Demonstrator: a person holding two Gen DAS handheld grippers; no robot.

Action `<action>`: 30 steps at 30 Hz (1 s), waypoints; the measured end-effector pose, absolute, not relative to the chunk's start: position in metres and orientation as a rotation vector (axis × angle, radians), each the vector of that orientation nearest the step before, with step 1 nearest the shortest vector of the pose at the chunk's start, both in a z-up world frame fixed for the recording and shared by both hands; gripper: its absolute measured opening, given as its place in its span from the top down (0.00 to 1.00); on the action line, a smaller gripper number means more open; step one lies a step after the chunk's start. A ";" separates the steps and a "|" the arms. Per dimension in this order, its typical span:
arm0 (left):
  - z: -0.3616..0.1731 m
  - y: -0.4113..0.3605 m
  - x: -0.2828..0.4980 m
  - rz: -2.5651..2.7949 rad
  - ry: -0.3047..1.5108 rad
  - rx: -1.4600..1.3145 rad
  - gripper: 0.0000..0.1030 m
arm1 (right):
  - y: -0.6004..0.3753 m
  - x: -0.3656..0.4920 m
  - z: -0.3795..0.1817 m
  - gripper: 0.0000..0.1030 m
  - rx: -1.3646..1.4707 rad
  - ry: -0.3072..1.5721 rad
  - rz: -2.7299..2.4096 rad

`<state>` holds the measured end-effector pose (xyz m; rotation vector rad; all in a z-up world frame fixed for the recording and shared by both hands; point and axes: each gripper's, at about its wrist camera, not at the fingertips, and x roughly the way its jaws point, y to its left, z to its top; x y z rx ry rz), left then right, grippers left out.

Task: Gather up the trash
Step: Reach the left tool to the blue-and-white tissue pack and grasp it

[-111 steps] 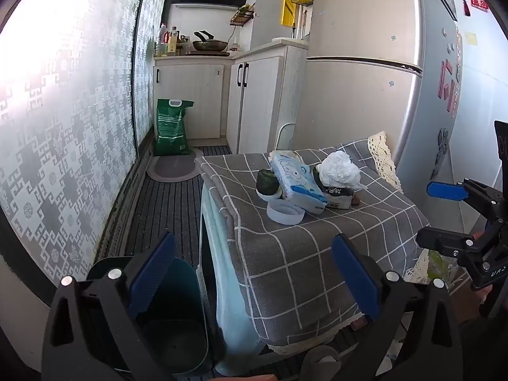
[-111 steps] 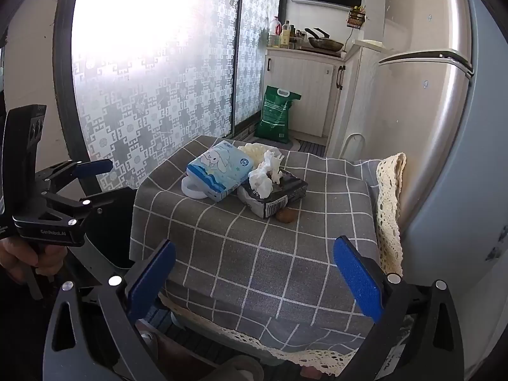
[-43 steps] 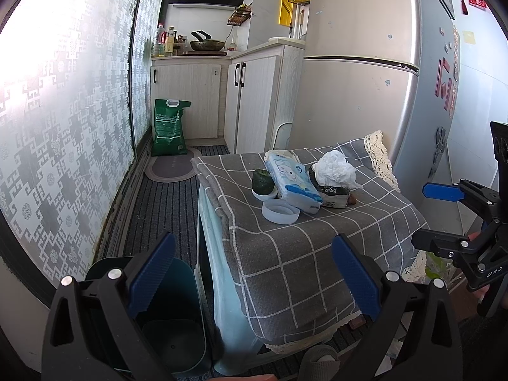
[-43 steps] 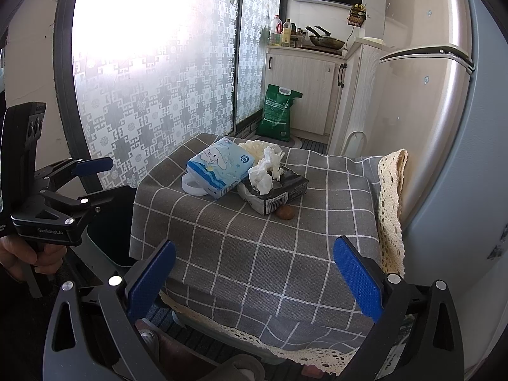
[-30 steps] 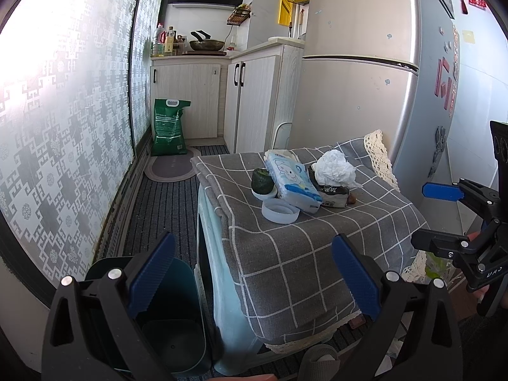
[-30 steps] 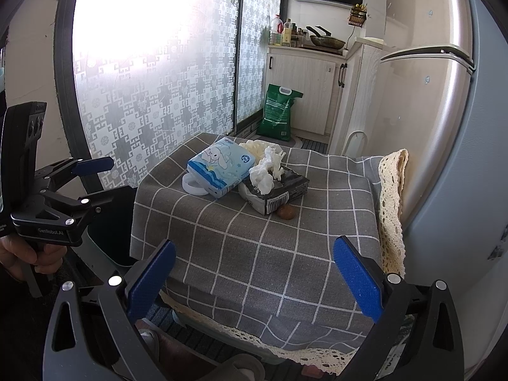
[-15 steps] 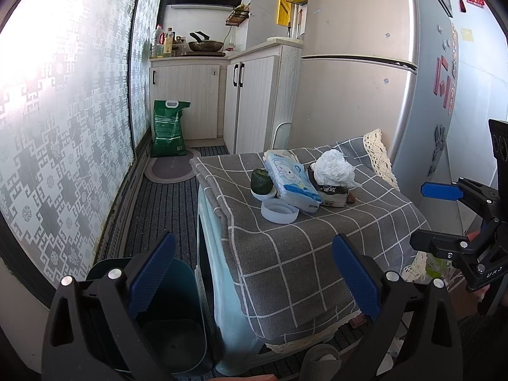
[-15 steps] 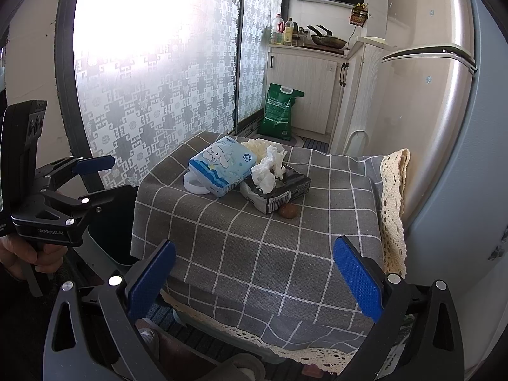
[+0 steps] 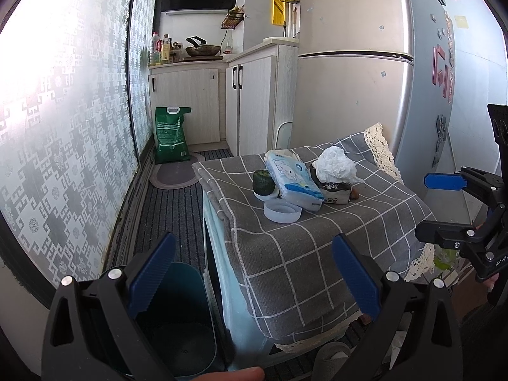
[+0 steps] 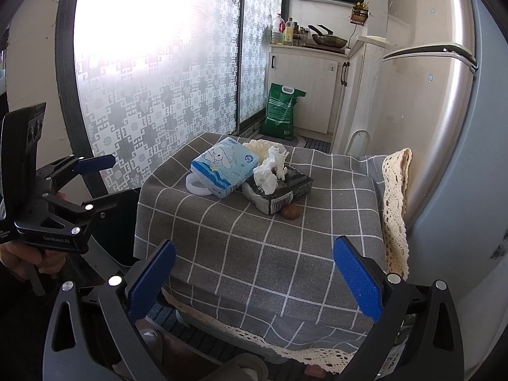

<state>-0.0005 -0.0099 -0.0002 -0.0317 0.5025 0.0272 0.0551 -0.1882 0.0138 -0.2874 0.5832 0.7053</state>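
Both claws hang spread and empty at the bench's near edge, the left claw (image 9: 254, 270) over a dark green bin (image 9: 177, 320) on the floor, the right claw (image 10: 254, 273) off to the right. Farther in on the checked cloth (image 10: 254, 247) lie a crumpled white tissue (image 10: 270, 171) atop a dark wrapper (image 10: 282, 193), a blue tissue pack (image 10: 223, 165), a white lid (image 9: 282, 211) and a small brown scrap (image 10: 290, 212).

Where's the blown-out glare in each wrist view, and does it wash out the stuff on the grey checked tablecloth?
Right wrist view: the patterned frosted window clips to white at upper left; the blue tissue pack and crumpled white tissue on the grey checked tablecloth stay readable. Left wrist view: the same window blows out along the left edge; table items remain clear. Both views show fisheye bending and a dark border.
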 end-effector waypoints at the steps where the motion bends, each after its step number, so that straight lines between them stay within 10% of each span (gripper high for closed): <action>1: 0.000 -0.010 0.000 0.020 0.503 -0.032 0.03 | -0.190 0.056 0.014 0.03 -0.282 0.585 0.705; 8: 0.006 -0.012 0.004 -0.062 0.486 -0.060 0.05 | -0.189 0.056 0.018 0.16 -0.283 0.574 0.736; 17: 0.013 -0.023 0.032 -0.124 0.545 -0.112 0.37 | -0.192 0.066 0.027 0.34 -0.249 0.574 0.772; 30: 0.004 -0.008 0.093 -0.093 0.668 -0.251 0.52 | -0.203 0.094 0.027 0.50 -0.169 0.616 0.780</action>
